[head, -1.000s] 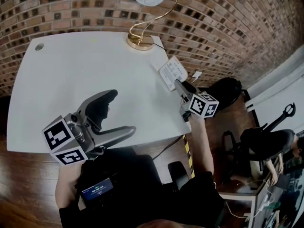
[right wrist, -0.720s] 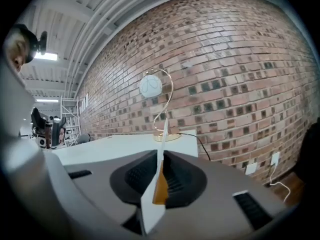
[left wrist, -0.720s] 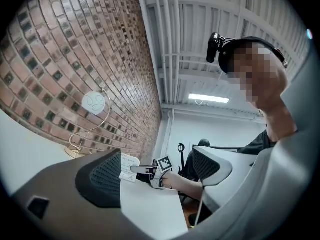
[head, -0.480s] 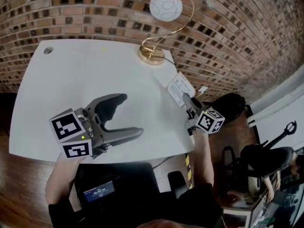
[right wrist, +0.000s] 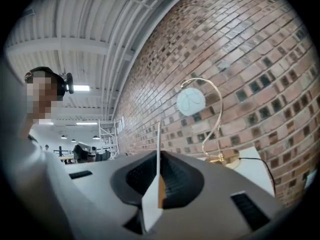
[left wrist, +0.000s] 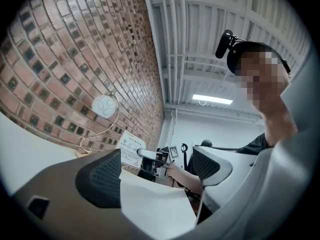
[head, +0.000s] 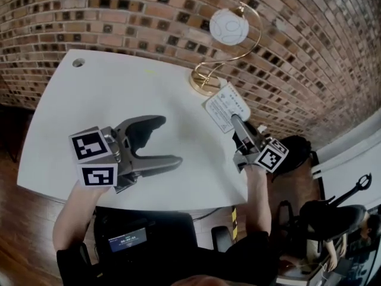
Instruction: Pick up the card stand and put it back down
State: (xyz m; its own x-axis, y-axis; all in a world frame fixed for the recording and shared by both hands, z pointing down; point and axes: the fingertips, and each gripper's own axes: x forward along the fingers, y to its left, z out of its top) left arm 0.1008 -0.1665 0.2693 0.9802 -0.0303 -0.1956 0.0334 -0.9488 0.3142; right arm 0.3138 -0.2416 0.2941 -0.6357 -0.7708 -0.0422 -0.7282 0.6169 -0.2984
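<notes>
The card stand [head: 226, 107] is a white printed card. It hangs tilted just above the right part of the white table [head: 119, 94], with my right gripper [head: 235, 120] shut on its near lower edge. The right gripper view shows the card stand [right wrist: 158, 176] edge-on, pinched between the two dark pads. In the left gripper view the card stand [left wrist: 131, 151] shows face-on, with the right gripper [left wrist: 149, 155] behind it. My left gripper [head: 169, 140] stands open and empty over the table's front left; nothing lies between its pads [left wrist: 102, 176].
A gold lamp [head: 229, 27] with a white round shade stands at the table's back edge, its base [head: 205, 83] just behind the card stand. The brick wall [head: 119, 16] runs behind the table. A black chair [head: 297, 151] stands on the wooden floor to the right.
My right gripper has shut on the card stand and lifted it off the table's right edge, nearer the lamp base. The left gripper stays open over the front left.
</notes>
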